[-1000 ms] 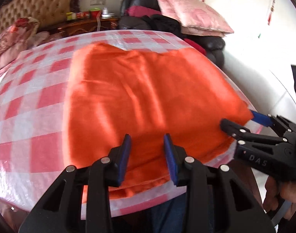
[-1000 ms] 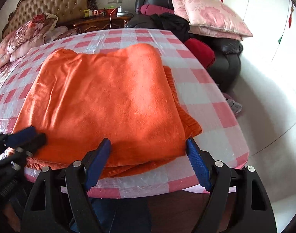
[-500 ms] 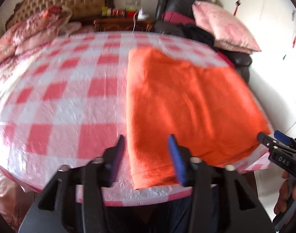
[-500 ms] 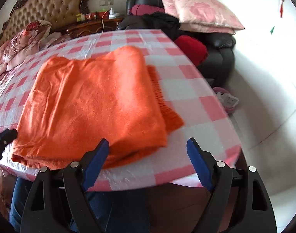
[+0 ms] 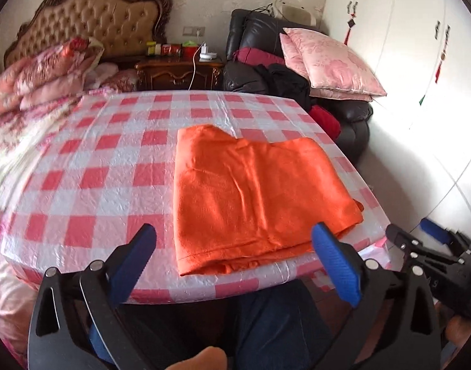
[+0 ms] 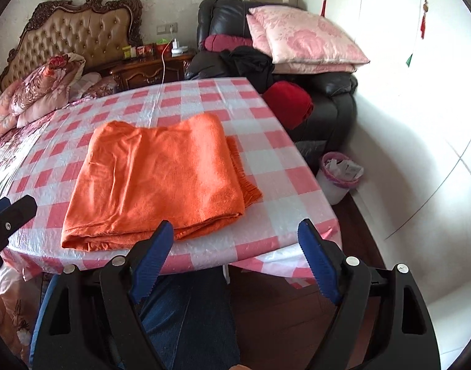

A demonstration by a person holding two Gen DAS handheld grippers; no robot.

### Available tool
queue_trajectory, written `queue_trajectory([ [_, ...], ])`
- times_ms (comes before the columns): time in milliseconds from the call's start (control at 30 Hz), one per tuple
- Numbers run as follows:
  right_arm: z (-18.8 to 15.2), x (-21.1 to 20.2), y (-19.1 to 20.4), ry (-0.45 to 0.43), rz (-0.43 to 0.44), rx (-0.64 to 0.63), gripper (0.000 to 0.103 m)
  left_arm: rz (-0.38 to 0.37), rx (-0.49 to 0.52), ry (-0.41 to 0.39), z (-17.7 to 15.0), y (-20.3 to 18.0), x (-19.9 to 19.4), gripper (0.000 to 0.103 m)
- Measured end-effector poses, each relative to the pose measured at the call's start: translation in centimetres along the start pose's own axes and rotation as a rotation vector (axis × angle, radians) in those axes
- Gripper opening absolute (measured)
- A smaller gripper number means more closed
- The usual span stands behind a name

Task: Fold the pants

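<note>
The orange pants (image 5: 257,197) lie folded into a flat rectangle on the pink-and-white checked table (image 5: 96,169), near its front right corner. They also show in the right wrist view (image 6: 161,178). My left gripper (image 5: 235,259) is open and empty, held back from the table's front edge, in front of the pants. My right gripper (image 6: 235,256) is open and empty, also off the front edge, to the right of the pants. The right gripper shows at the right edge of the left wrist view (image 5: 420,240).
A bed with a tufted headboard (image 5: 90,27) and pink bedding stands left. A black sofa with pink pillows (image 6: 300,37) and a small bin (image 6: 340,175) stand right of the table. The person's legs (image 6: 189,314) are below the front edge.
Both grippers have pulled back and away from the pants, off the table's front edge. The left gripper's jaws have opened wide. The pants lie still.
</note>
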State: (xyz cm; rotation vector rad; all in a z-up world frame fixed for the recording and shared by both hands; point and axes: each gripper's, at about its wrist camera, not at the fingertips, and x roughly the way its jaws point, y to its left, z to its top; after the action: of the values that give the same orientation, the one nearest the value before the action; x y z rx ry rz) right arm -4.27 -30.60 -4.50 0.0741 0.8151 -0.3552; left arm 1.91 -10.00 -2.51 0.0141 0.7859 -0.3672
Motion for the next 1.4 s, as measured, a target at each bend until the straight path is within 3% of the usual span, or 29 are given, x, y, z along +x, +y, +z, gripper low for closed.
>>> queue_trajectory([
  [233, 0.1, -0.9, -0.2, -0.015, 0.001, 0.003, 0.083, -0.042, 0.042, 0.001, -0.2, -1.8, -0.9, 0.101],
  [467, 0.2, -0.8, -0.5, -0.008, 0.001, 0.008, 0.083, -0.008, 0.039, -0.011, 0.0, -1.8, -1.0, 0.101],
  [733, 0.1, -0.6, -0.5, -0.007, 0.000, 0.008, 0.083, -0.039, 0.025, 0.013, 0.0, -1.7, -0.7, 0.101],
  [1400, 0.0, -0.6, -0.5, -0.005, 0.000, 0.006, 0.083, -0.003, 0.025, 0.022, -0.2, -1.6, -0.4, 0.101],
])
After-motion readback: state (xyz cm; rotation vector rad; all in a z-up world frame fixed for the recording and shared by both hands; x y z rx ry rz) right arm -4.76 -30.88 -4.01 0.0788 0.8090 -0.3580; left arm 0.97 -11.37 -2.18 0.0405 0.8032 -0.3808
